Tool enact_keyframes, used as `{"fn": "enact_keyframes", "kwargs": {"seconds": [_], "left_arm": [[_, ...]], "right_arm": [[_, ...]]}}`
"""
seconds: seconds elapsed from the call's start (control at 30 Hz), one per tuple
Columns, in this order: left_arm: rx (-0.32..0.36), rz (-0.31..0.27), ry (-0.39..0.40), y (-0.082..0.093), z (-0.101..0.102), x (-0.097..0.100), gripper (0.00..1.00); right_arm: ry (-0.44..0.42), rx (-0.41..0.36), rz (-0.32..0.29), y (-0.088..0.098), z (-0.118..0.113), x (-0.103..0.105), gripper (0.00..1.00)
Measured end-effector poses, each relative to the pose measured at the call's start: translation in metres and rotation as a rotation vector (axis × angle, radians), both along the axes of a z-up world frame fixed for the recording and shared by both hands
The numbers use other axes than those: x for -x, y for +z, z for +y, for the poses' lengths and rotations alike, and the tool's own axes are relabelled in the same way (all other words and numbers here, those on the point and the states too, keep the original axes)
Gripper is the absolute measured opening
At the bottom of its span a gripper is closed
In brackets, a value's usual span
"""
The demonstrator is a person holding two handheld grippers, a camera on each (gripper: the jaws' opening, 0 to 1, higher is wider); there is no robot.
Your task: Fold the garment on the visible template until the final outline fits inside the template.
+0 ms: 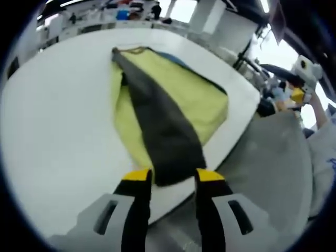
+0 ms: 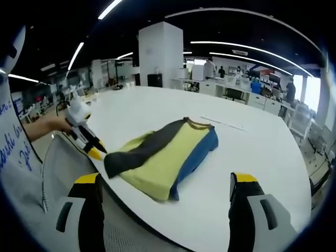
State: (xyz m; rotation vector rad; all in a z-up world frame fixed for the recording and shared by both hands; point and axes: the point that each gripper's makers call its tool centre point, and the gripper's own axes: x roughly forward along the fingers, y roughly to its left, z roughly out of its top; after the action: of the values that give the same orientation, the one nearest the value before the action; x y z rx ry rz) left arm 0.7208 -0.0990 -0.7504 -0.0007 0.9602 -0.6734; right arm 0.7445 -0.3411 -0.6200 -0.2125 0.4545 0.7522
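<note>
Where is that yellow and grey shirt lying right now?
The folded garment lies on the white table near its front edge, ahead of the right gripper; in the left gripper view it sits just beyond the left gripper.

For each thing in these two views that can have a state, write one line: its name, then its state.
Garment: partly folded, lying flat on the white table, dark sleeve laid across the yellow front.
Left gripper: open, jaws either side of the dark sleeve's end.
Right gripper: open, holding nothing, jaws wide apart.
</note>
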Motion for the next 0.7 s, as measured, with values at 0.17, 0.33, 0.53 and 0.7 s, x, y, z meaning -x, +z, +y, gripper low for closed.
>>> {"fn": "enact_keyframes", "kwargs": {"seconds": [0.17,0.33,0.53,0.7], "left_arm": [[-0.014,0.012,0.003,-0.003,0.002,0.0,0.24],[-0.021,0.016,0.003,-0.005,0.003,0.0,0.21],[-0.024,0.031,0.007,-0.009,0.002,0.002,0.16],[-0.055,0.045,0.026,-0.014,0.009,0.001,0.07]], "right_arm": [[0.004,-0.002,0.006,-0.001,0.002,0.001,1.0],[0.001,-0.008,0.006,0.0,0.002,0.001,1.0],[0.003,-0.011,0.008,0.0,0.004,0.002,1.0],[0.0,-0.013,0.011,-0.001,0.003,0.002,1.0]]}}
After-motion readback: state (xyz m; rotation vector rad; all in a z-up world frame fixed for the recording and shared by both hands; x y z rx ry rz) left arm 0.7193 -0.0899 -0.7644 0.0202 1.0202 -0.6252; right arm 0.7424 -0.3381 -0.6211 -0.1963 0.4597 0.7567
